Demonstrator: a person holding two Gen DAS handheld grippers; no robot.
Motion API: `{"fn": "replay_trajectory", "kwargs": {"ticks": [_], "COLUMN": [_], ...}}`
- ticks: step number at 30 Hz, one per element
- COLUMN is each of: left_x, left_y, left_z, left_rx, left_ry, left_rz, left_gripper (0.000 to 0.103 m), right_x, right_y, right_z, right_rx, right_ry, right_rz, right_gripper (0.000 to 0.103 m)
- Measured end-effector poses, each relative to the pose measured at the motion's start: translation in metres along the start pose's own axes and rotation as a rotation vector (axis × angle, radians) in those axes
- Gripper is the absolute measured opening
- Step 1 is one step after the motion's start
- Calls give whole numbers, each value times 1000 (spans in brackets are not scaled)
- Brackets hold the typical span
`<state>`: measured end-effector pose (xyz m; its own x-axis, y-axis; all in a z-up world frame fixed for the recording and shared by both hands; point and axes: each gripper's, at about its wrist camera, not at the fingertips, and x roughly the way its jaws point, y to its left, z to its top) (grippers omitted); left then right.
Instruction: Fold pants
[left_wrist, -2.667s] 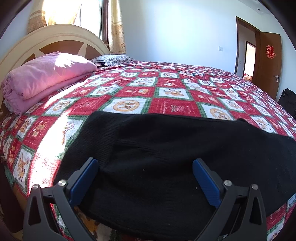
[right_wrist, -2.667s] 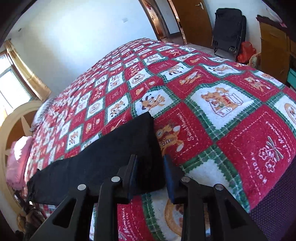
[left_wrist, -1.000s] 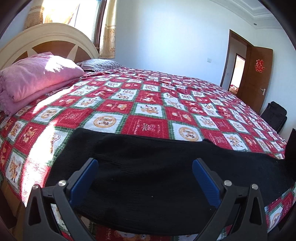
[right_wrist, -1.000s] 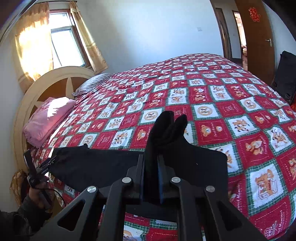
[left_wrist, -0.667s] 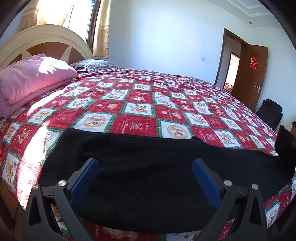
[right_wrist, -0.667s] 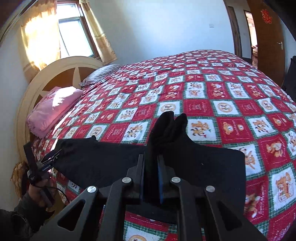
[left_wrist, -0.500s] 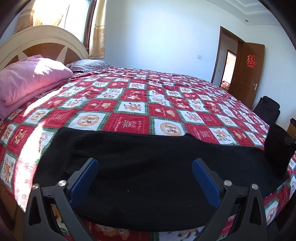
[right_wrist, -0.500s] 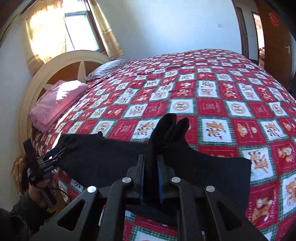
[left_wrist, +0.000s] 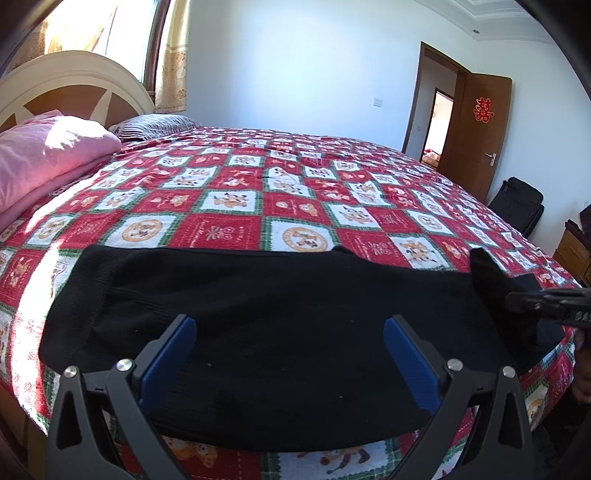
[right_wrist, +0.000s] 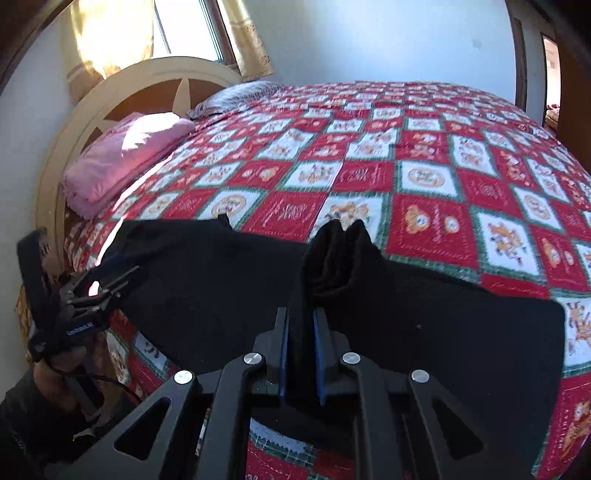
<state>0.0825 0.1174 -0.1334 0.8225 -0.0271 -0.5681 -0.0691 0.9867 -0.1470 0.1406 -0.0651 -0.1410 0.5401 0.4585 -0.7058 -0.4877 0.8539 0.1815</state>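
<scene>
While the black pants (left_wrist: 280, 325) lie stretched lengthwise along the near edge of the bed (left_wrist: 258, 206), flat on the red/white/green checked quilt (right_wrist: 424, 177), only one end is off the surface. Waist end sits toward the headboard (right_wrist: 122, 92), w/ a small tab sticking up at the far edge.

Right tongs (right_wrist: 300, 354): clamped down on a bunch of pants fabric at the leg end, blue pads pressed tight on the cloth, fabric poking up past the tips in two peaks. That end is lifted clear of the quilt; rest of the garment spreads flat to both sides below it. Same lifted peak shows at right in the left wrist view, right tongs (left_wrist: 546, 306) coming in from the frame edge.

Left tongs (left_wrist: 288, 358): spread wide, blue pads well apart, nothing between them. Hovering over the waist half of the pants; can't tell if tips touch the cloth. In the right wrist view the left tongs (right_wrist: 110, 284) sit at the waist end near the bed edge, person's hand (right_wrist: 55, 369) gripping the handle.

Bkgd: folded pink blanket (left_wrist: 40, 155) near the headboard, striped pillow (left_wrist: 155, 123) beside it, curtains (right_wrist: 251, 40) at the window, brown door (left_wrist: 476, 136) open w/ red decal, black bag (left_wrist: 517, 203) on the floor by the wall.
</scene>
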Motion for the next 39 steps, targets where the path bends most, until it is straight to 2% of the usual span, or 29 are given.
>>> {"fn": "replay_trajectory", "kwargs": {"ticks": [3, 6, 8, 10, 16, 19, 23, 26, 29, 31, 35, 36, 39], "left_x": [-1, -1, -1, 0, 17, 33, 56, 64, 69, 69, 66, 64, 58], "left_y": [-9, -21, -30, -39, -76, -97, -116, -126, -139, -148, -159, -157, -142], "left_z": [-1, -1, -1, -1, 4, 8, 13, 14, 16, 16, 11, 11, 16], "left_rx": [19, 36, 49, 59, 62, 68, 17, 6, 32, 50, 118, 120, 61], "left_ry": [7, 17, 27, 34, 93, 142, 233, 253, 265, 275, 265, 258, 236], "left_rz": [-40, -100, -145, -180, -293, -334, -400, -412, -419, -449, -429, -434, -433], "left_gripper": [103, 103, 103, 103, 103, 103, 102, 93, 79, 56, 34, 13, 13], "right_x": [21, 28, 18, 4, -51, -71, -85, -91, -92, -90, -91, -92, -96], "right_y": [0, -4, -9, -16, -78, -108, -129, -144, -157, -165, -175, -176, -176], "right_z": [-8, -14, -15, -19, -37, -44, -44, -42, -44, -46, -51, -52, -54], "right_rx": [-7, 1, 7, 15, 125, 209, 283, 319, 359, 383, 433, 436, 436], "right_ry": [49, 87, 119, 120, 39, -41, -126, -161, -190, -188, -205, -211, -236], "right_rz": [10, 50, 116, 154, 83, 66, 22, -7, -43, -59, -75, -79, -94], "right_gripper": [13, 18, 32, 36, 36, 36, 36, 37, 37, 37, 37, 37, 38]}}
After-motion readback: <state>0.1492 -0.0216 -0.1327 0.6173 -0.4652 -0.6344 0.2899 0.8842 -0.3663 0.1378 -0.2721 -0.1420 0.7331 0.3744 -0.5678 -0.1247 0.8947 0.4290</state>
